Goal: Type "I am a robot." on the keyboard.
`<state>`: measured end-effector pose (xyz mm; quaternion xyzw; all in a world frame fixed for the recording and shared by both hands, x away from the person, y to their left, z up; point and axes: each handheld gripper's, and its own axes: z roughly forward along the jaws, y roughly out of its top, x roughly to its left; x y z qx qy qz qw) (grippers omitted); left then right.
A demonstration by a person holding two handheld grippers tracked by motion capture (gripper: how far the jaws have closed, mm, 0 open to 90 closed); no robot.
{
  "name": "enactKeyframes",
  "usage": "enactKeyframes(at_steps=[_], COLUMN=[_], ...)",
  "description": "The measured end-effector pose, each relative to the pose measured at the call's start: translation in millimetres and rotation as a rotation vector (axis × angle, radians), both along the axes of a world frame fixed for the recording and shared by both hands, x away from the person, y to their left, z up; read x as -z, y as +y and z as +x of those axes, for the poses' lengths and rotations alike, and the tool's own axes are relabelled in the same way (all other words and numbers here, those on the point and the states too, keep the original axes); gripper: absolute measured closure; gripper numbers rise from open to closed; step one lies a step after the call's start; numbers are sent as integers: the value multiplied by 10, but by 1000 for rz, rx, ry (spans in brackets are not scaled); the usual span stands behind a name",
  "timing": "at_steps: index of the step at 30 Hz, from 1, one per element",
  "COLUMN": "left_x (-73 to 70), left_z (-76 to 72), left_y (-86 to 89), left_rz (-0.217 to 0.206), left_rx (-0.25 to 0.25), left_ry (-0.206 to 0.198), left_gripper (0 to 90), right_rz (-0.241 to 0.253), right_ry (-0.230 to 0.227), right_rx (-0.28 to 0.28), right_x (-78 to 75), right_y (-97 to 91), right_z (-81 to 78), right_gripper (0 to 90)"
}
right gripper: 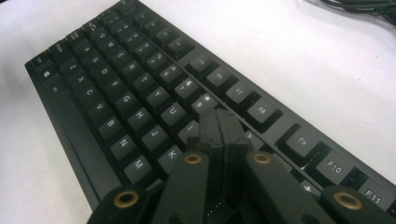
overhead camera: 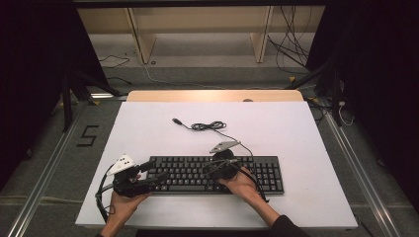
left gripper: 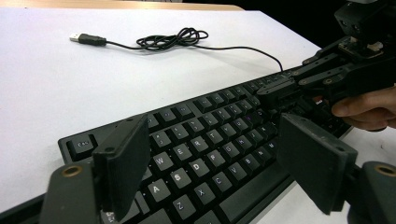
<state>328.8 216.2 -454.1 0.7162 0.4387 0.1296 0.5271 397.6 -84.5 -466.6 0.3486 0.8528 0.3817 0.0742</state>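
The left gripper (left gripper: pixel 212 161) hangs with its jaws spread wide and nothing between them, just above the left end of the black keyboard (overhead camera: pixel 217 174), whose letter keys lie directly beneath. The right gripper (right gripper: pixel 223 133) has its jaws pressed together, tips down on the keys at mid-board. Beyond both grippers, the keyboard's coiled cable (overhead camera: pixel 210 126) and USB plug (overhead camera: pixel 176 121) rest on the white table (overhead camera: pixel 296 128).

Matt black plastic keyboard (overhead camera: pixel 217 174) on smooth white tabletop (overhead camera: pixel 148 128); thin rubbery black cable (left gripper: pixel 173 39); pale wood edge (overhead camera: pixel 212 95).
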Motion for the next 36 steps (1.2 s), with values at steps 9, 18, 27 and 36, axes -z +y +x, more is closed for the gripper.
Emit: enactKeyframes(at_steps=[9,18,27,36], left_x=[0,3,13,7], left_z=[0,2,20,78], left_y=[1,0,-5,-67], left_rz=[1,4,19,48], left_rx=[-1,1,-2,8], left_ry=[0,2,14,36], left_gripper=[253,253,255,359], right_rz=[-17,-56,47,156], right_ry=[10,-20,-6,-21], right_rx=[-7,-8,17,-3], right_x=[37,81,-14,-160], right_y=[10,65,-41,-186], right_z=[6,-32,-35,-132], right_gripper=[900,900,775,531])
